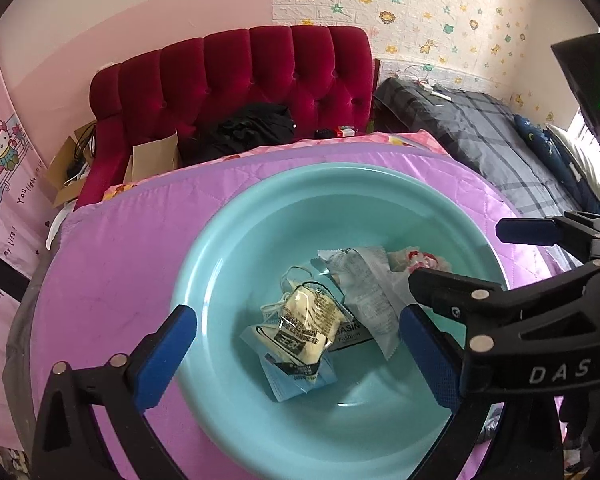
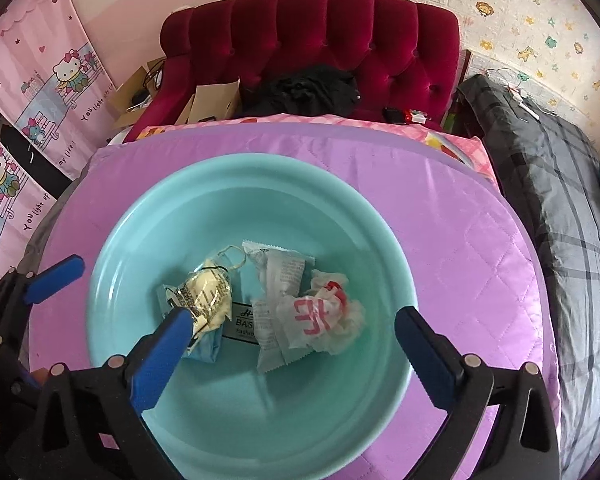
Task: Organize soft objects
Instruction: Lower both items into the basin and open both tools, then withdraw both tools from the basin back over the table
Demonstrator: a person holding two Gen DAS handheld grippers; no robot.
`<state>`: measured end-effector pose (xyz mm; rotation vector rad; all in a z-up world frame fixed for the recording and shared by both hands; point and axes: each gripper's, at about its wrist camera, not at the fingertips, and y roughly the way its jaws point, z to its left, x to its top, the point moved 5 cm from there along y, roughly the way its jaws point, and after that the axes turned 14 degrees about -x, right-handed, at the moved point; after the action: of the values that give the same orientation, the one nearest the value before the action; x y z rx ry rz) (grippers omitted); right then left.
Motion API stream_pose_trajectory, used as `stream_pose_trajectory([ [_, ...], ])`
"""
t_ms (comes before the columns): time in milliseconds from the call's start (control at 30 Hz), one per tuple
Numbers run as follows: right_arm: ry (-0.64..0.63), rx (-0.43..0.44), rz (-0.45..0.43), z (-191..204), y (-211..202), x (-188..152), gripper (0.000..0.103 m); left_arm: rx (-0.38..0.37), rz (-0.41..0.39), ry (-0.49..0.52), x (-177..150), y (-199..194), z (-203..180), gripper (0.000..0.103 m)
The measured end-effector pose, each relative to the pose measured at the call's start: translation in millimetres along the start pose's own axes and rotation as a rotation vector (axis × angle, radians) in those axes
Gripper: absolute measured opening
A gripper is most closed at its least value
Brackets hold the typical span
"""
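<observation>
A light blue basin sits on the purple quilted cover. In it lie a cream packaged mask, a blue mask packet, a grey-white wrapper and a crumpled white bag with red print. My left gripper is open above the basin, empty. My right gripper is open above the basin, empty. It also shows in the left wrist view at the right.
A red tufted sofa with black clothes stands behind the table. A grey plaid bed lies on the right. Cardboard boxes and pink Hello Kitty curtains are on the left.
</observation>
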<state>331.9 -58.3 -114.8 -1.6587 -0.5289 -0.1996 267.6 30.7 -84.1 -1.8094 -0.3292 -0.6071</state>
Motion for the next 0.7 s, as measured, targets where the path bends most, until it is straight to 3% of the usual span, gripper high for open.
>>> stream_pose_trajectory([
  [700,-0.011,-0.042,-0.048,-15.7,-55.3,-41.4,0.103,0.003,-0.042,-0.008,-36.2,-65.3,-15.3,0.103],
])
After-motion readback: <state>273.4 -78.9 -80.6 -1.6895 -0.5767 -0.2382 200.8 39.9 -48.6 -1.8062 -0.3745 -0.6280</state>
